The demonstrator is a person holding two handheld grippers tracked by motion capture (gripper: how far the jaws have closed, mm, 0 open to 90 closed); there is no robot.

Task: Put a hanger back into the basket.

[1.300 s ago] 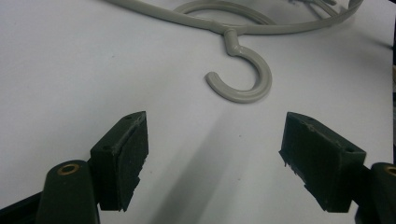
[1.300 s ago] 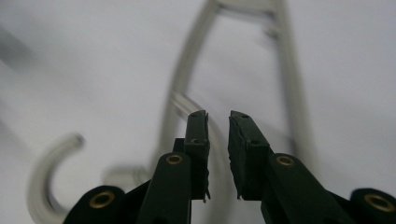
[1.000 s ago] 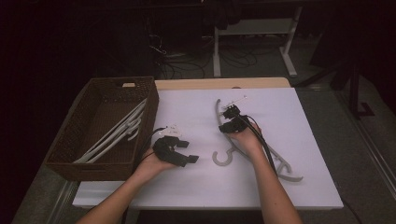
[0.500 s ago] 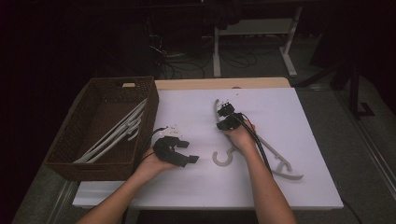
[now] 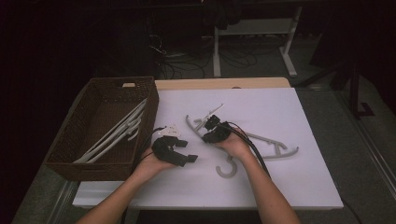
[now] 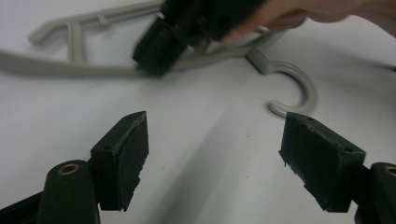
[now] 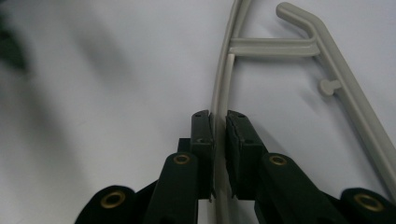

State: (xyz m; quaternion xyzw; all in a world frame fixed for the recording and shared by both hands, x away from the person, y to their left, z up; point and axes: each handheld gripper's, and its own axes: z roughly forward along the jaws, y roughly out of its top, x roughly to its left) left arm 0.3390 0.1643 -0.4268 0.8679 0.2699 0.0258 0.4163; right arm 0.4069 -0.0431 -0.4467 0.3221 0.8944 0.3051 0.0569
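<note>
A grey plastic hanger (image 5: pixel 275 144) lies on the white table top (image 5: pixel 299 186), with its hook (image 5: pixel 227 168) pointing toward the near edge. My right gripper (image 5: pixel 211 129) grips it near its left end. In the right gripper view the jaws (image 7: pixel 218 116) have just been closing and now pinch the hanger's thin bar (image 7: pixel 224 70) between the pads. My left gripper (image 5: pixel 184 151) rests low over the table, left of the hook. Its jaws (image 6: pixel 212 154) stand wide apart with nothing between them, facing the hanger's hook (image 6: pixel 303 88) and the right gripper (image 6: pixel 159 46).
A brown wicker basket (image 5: pixel 60 158) stands at the table's left edge, and several pale hangers (image 5: pixel 116 133) lie slanted in it. Bare white table lies to the right and toward the far edge. Beyond the table are dark floor, cables and a white stand (image 5: pixel 289 42).
My right hand has moved left and a little nearer. The hanger's far end has swung left with it. The left hand has stayed still.
</note>
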